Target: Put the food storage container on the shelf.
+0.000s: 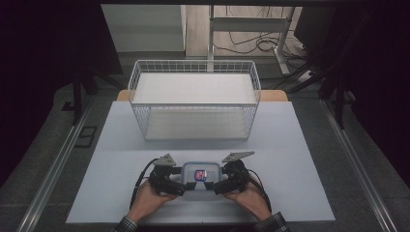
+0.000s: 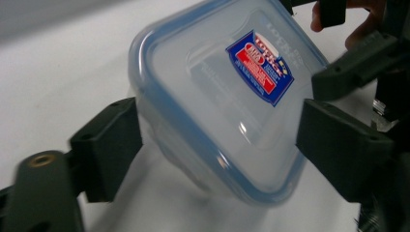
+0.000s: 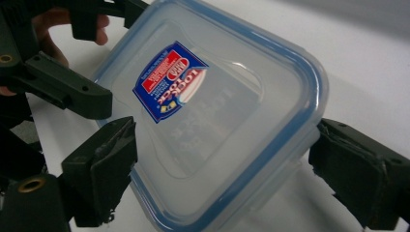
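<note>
A clear plastic container (image 1: 200, 177) with a blue-sealed lid and a red and blue label lies near the table's front edge. The same container (image 2: 217, 96) sits tilted between the jaws of my left gripper (image 2: 222, 140), which press on its two sides. My right gripper (image 3: 225, 162) likewise clamps the container (image 3: 212, 116) from the opposite end. In the high view the left gripper (image 1: 180, 185) and right gripper (image 1: 218, 186) hold it from left and right, each in one hand.
A white wire basket (image 1: 193, 64) stands at the middle back of the white table sheet (image 1: 290, 159), with nothing in it. Bare sheet lies between the basket and the container. Dark floor and metal rails flank the table.
</note>
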The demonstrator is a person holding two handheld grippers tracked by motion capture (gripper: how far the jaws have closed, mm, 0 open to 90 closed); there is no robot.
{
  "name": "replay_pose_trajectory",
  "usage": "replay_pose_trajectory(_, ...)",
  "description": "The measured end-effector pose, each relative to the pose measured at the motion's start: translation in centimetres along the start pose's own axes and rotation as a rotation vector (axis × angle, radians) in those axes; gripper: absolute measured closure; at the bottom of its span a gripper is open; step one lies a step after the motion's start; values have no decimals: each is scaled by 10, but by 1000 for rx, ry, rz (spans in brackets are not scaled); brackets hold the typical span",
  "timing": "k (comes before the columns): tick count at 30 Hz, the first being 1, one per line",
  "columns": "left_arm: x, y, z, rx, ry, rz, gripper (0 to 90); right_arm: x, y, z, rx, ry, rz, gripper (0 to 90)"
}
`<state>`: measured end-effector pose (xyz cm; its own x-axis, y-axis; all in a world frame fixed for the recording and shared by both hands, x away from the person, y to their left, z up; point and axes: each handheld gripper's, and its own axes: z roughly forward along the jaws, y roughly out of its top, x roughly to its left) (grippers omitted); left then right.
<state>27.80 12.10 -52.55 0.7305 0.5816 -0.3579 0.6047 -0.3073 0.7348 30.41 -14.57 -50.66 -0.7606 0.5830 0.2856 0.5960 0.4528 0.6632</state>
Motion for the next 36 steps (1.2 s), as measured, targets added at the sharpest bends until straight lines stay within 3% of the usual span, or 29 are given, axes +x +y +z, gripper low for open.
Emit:
replay_pose_trajectory(8,-5,-6,-10,-11,9,4,346,5,-6,-11,6,-18,-6,236)
replay_pose_trajectory(15,-11,-11,-17,-9,11,6,420,4,-11,-18,7,9,20,357)
replay_pose_trajectory(18,-11,-12,-21,-33,-1,-23,487,2,-11,-23,-13,27,58,434)
replay_pose_trajectory(24,-13,-13,-22,-47,-3,-31,513,-2,-15,-30,-21,72,109,505)
replay_pose_trajectory(32,-11,-16,-25,-49,-10,-50,535,-5,-21,-32,-44,100,118,519)
replay_pose_trajectory(33,-10,-16,-27,-47,31,-48,631,-6,-22,-32,-44,97,125,518)
replay_pose_trajectory(35,-7,-18,-28,-70,5,-35,745,-11,-25,-35,-59,103,152,535)
replay_pose_trajectory(36,-9,-17,-27,-65,15,-14,745,-14,-26,-37,-72,102,165,557)
